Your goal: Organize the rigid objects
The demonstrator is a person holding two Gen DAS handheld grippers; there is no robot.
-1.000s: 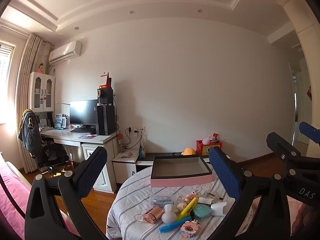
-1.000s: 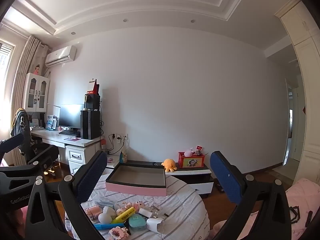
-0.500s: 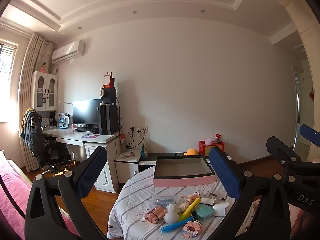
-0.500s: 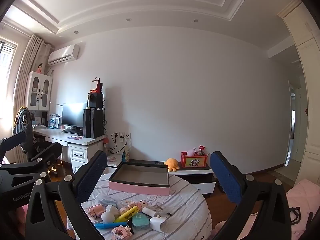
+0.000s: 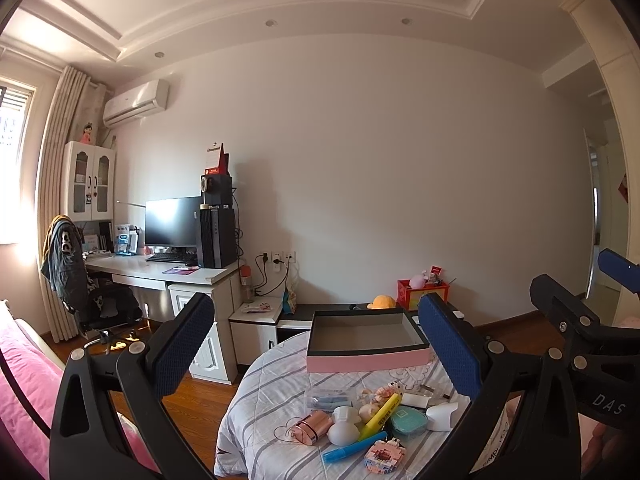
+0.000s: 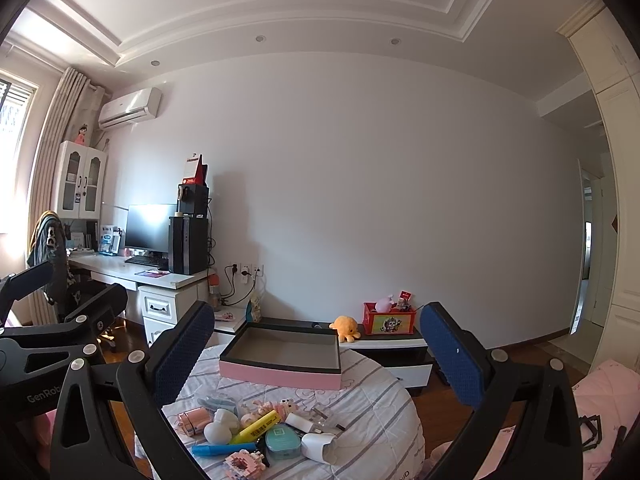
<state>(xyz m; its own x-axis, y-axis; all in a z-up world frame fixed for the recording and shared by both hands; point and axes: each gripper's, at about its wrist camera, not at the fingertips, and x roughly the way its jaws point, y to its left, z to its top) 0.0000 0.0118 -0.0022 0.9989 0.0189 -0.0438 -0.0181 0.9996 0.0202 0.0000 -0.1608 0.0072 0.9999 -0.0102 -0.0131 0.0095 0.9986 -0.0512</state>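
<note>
Claws left (image 5: pixel 316 354) and right (image 6: pixel 316 356) are hovering spread and empty above the tabletop (image 6: pixel 372 408); next, one is picking from the clutter (image 6: pixel 260 432) for the box (image 6: pixel 282 354).

Ahead of my left gripper (image 5: pixel 316 344) the box (image 5: pixel 366 340) sits on the table (image 5: pixel 256 408), small items (image 5: pixel 360 420) lying nearer me.

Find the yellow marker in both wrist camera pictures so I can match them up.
Left wrist view: the yellow marker lies low and right of centre, in the pile on the table.
Right wrist view: the yellow marker lies low and left of centre, in the same pile.
Shared landmark: the pink box stands just behind the pile in both.
</note>
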